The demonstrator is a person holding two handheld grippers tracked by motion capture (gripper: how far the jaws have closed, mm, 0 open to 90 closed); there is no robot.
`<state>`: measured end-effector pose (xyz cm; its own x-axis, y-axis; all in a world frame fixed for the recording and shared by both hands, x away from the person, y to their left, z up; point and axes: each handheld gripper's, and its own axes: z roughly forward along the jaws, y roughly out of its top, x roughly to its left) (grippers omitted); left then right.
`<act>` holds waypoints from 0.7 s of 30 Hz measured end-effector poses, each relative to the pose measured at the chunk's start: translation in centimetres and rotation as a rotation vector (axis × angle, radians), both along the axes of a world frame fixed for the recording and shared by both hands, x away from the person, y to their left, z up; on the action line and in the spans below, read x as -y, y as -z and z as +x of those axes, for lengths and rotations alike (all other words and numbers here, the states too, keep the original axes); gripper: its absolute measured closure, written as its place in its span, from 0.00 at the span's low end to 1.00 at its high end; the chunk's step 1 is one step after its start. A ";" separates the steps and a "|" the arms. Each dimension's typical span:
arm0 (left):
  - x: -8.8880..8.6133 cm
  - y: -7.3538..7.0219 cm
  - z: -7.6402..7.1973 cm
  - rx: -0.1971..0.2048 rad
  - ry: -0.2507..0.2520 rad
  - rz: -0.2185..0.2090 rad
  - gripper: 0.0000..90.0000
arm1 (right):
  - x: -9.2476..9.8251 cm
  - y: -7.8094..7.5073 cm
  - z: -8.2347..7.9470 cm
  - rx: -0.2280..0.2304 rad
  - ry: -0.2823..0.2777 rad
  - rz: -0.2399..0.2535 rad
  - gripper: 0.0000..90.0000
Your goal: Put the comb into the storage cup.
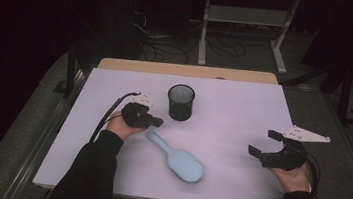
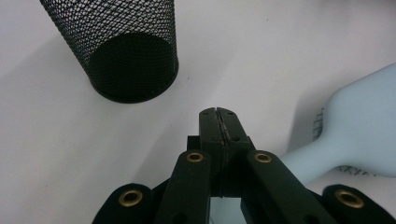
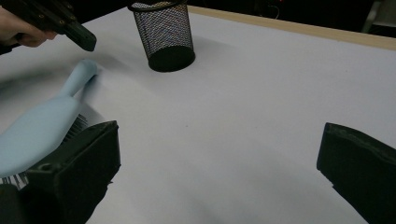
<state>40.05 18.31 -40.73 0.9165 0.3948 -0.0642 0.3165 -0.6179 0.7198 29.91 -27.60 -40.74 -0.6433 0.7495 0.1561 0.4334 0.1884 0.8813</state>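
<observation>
The left gripper (image 1: pixel 154 122) hovers with its jaws pressed together and empty, just beside the handle end of the pale blue hairbrush (image 1: pixel 178 158), which lies bristles-down on the surface (image 1: pixel 233 111) in front of the black mesh cup (image 1: pixel 181 101); if it went for the handle like this, it would likely shove the brush aside rather than take it, or knock the light cup over. The right gripper (image 1: pixel 266 142) waits near the right edge, jaws spread wide and holding nothing; the surface is a plain white board, and the room beyond is dark, with cables and a white frame on the floor.
</observation>
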 end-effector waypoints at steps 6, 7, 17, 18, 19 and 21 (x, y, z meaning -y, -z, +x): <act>0.4 0.5 0.2 -0.008 -0.002 0.022 1.00 | 0.0 0.0 0.0 -0.001 -0.002 -0.001 0.00; 0.4 0.7 0.2 -0.008 -0.002 0.027 1.00 | 0.0 0.0 0.0 -0.002 -0.002 -0.001 0.00; 0.6 1.9 0.4 -0.031 0.003 0.090 1.00 | 0.0 0.0 0.0 -0.007 -0.009 0.001 0.00; 0.6 2.0 0.4 -0.033 -0.001 0.093 1.00 | 0.0 0.0 0.0 -0.007 -0.009 0.000 0.00; 0.6 2.1 0.4 -0.035 -0.002 0.095 1.00 | 0.0 0.0 0.0 -0.007 -0.009 0.000 0.00; 0.5 2.2 0.4 -0.038 -0.010 0.092 1.00 | 0.0 0.0 0.0 -0.007 -0.010 0.000 0.00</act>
<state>40.50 17.81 -42.89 0.9101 0.4099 -0.0618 0.3491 -0.6774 0.6476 29.90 -27.58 -40.75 -0.6494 0.7432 0.1610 0.4379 0.1925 0.8782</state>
